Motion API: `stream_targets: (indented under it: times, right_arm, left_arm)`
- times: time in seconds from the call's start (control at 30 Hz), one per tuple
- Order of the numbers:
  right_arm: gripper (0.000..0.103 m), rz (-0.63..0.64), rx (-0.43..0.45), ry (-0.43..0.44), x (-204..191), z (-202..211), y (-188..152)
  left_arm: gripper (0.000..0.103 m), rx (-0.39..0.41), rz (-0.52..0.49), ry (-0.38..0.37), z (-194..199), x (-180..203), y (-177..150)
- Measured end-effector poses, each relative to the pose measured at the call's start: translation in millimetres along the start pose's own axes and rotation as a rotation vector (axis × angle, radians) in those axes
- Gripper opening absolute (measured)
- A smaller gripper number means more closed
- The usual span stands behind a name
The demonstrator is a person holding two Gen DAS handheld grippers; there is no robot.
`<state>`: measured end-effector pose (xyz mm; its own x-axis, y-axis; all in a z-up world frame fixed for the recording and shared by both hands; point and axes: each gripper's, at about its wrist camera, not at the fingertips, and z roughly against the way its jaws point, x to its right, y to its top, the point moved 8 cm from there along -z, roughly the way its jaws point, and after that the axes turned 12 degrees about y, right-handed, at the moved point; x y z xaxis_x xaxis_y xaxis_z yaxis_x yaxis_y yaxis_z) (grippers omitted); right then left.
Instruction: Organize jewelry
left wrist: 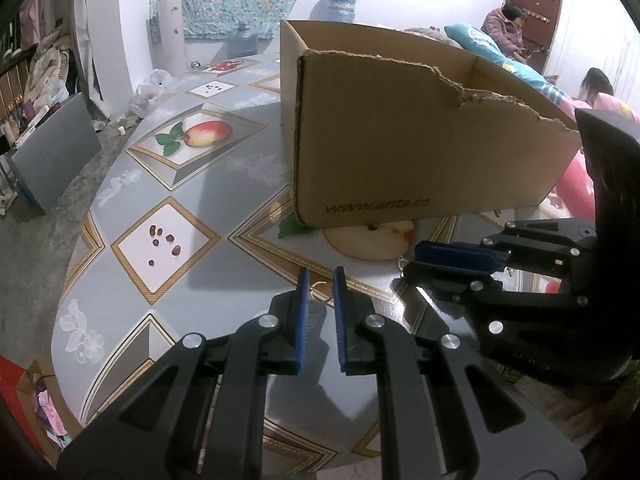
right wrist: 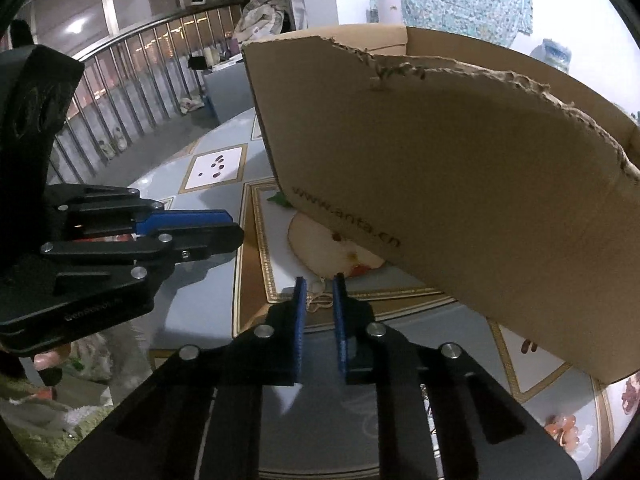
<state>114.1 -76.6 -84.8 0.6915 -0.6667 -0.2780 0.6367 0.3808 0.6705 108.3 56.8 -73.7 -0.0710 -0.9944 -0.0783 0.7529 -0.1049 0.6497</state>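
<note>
My left gripper (left wrist: 321, 282) points down at the fruit-print table (left wrist: 200, 184). A small gold ring (left wrist: 320, 293) spans the narrow gap between its blue pads, so it is shut on the ring. My right gripper (right wrist: 319, 288) is shut on a thin gold chain piece (right wrist: 320, 301) just above the apple print. In the left wrist view the right gripper (left wrist: 414, 258) comes in from the right with a bit of gold (left wrist: 401, 263) at its tip. The left gripper (right wrist: 238, 232) shows at the left of the right wrist view. A torn cardboard box (left wrist: 420, 140) (right wrist: 460, 168) stands open-topped right behind both.
The table's rounded edge (left wrist: 80, 240) drops to a concrete floor on the left. A grey board (left wrist: 52, 152) leans there. Two people (left wrist: 504, 28) sit at the back right near water bottles (left wrist: 340, 4). A metal railing (right wrist: 132, 80) runs behind the table.
</note>
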Motion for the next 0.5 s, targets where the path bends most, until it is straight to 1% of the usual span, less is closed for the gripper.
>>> stream_targets:
  times: [0.23, 0.5]
  right_arm:
    - [0.006, -0.008, -0.006, 0.01, -1.5, -1.2, 1.1]
    - [0.005, -0.01, 0.004, 0.032, -7.6, 9.7, 2.2]
  left_arm:
    - [0.011, -0.001, 0.002, 0.0, 1.0, 0.5, 0.2]
    - [0.011, 0.003, 0.002, 0.003, 1.9, 0.4, 1.0]
